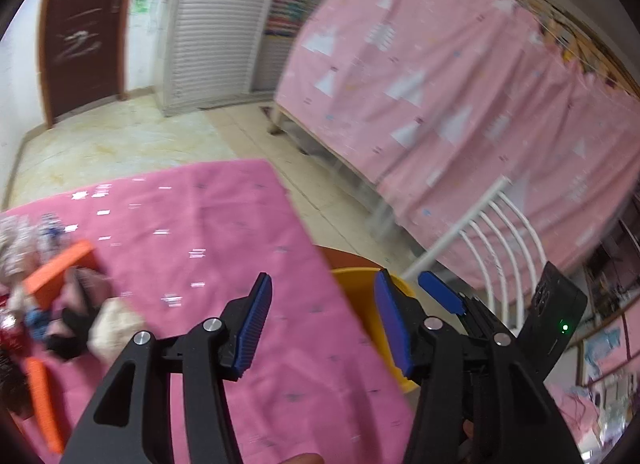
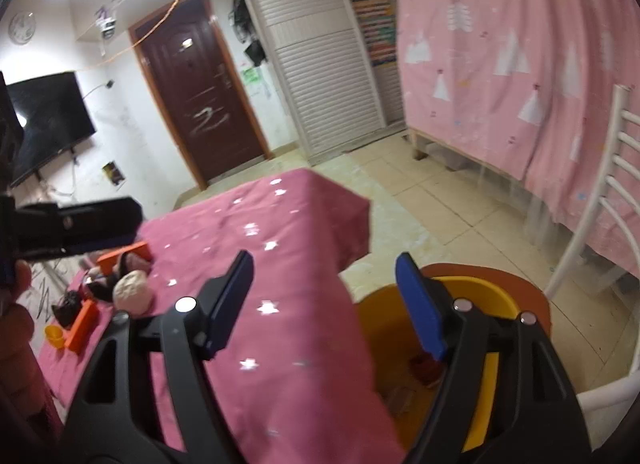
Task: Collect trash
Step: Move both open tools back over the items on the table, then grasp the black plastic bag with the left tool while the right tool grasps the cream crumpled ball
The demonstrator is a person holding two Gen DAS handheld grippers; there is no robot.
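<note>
Indoors, a star-dotted pink tablecloth [image 2: 280,248] amid pale floor tiles [image 2: 452,200].

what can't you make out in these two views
- Bucket contents: right wrist view, the right gripper and the tablecloth edge cover most of the inside; only a dark red scrap shows.
- Trash pile: left wrist view, motion blur and the left edge cut it off; single items unclear.
- Chair: both views, only the white back shows.
- Left gripper: nothing between its fingers.
</note>
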